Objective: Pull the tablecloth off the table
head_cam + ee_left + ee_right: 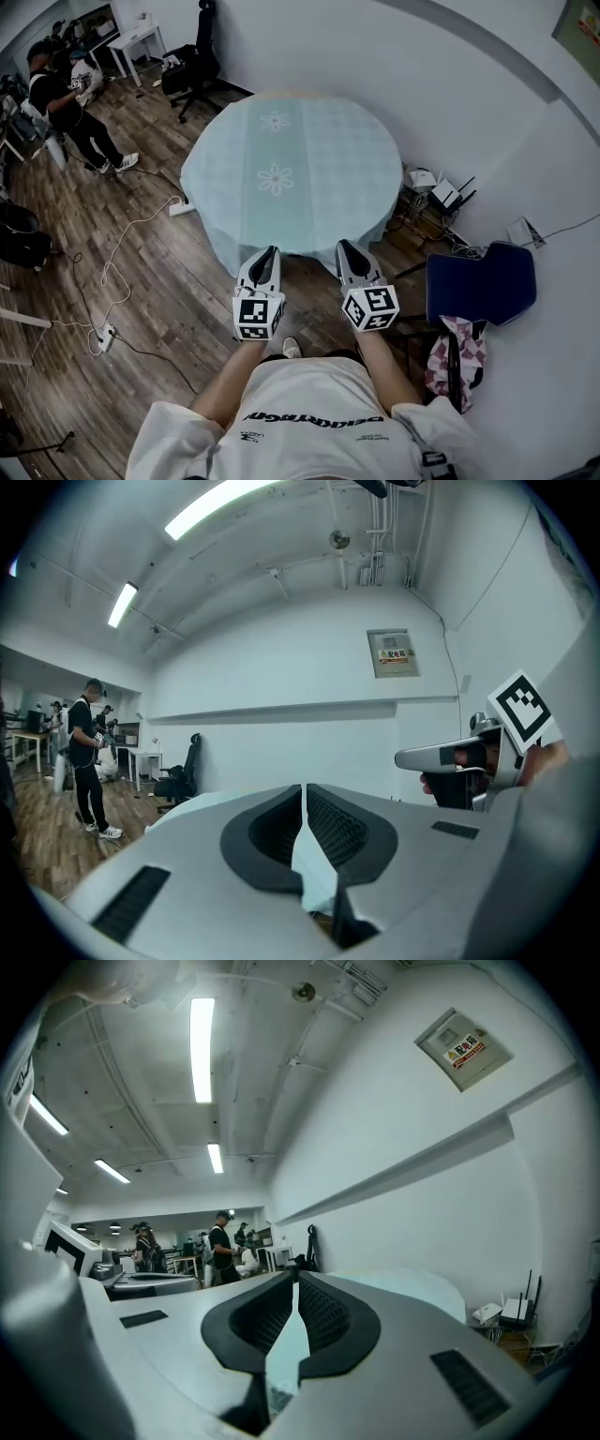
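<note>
A round table under a pale blue tablecloth [300,159] with white flower prints stands in front of me; the cloth lies flat and hangs over the rim all round. My left gripper [273,251] and right gripper [343,246] are side by side at the near hanging edge, pointing level at the table. In the left gripper view the left gripper [303,787] has its tips together, pale cloth [314,874] showing beyond. The right gripper [296,1276] is likewise shut, with the cloth [427,1288] beyond it. I see no cloth pinched in either.
A blue chair [480,281] with a pink garment [455,361] stands right of me. Boxes and routers [436,192] sit by the wall. Power strips [105,336] and cables lie on the wood floor at left. A person [61,103] and a black office chair [197,61] are beyond.
</note>
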Motion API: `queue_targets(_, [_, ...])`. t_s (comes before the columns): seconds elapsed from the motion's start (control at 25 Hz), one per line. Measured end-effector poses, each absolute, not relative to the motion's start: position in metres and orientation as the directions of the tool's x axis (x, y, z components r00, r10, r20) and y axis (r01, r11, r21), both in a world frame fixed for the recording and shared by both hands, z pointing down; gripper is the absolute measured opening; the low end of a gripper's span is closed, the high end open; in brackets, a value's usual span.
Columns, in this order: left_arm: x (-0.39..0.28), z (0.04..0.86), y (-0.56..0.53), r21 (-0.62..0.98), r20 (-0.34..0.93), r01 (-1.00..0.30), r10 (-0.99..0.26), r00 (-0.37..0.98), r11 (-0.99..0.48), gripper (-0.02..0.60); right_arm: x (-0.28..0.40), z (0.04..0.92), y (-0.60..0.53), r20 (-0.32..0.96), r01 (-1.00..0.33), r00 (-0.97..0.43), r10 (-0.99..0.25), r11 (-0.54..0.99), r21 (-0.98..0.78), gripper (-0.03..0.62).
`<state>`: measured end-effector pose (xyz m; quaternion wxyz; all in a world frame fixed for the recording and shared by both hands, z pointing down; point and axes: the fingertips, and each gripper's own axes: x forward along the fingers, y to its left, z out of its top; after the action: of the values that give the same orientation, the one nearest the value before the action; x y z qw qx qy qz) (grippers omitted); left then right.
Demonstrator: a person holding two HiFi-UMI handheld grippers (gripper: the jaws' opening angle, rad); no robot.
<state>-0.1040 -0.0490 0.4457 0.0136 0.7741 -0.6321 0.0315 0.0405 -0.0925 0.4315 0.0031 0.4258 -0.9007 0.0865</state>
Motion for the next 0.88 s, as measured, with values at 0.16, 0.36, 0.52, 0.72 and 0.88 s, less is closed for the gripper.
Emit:
queue_targets(0.16, [-0.123,0.445,-0.073,-0.017,0.077,-0.979,-0.976,0.202,-0.204,0.017,0.021,0.428,-0.114,0.076,-0.768,-0.637,-0.767,0.625,-0.141,0.037])
queue_targets(0.36, [-0.133,0.454,-0.103,-0.014,0.069,-0.979,-0.977,0.203,-0.204,0.017,0.014,0.43,-0.144,0.084,-0.778,-0.628,-0.774,0.619,-0.109,0.037])
queue_targets(0.52, [-0.14,0.461,-0.13,-0.014,0.086,-0.983,-0.98,0.179,-0.181,0.017,0.012,0.438,-0.171,0.105,-0.78,-0.625,-0.773,0.616,-0.113,0.037])
queue_targets(0.72, [-0.146,0.463,-0.176,-0.007,0.116,-0.991,-0.984,0.135,-0.137,0.017,0.013,0.453,-0.218,0.137,-0.783,-0.622,-0.771,0.61,-0.123,0.037])
queue_targets(0.88, [-0.146,0.482,-0.215,-0.003,0.154,-0.992,-0.98,0.128,-0.13,0.018,0.012,0.47,-0.259,0.171,-0.774,-0.633,-0.755,0.618,-0.134,0.037])
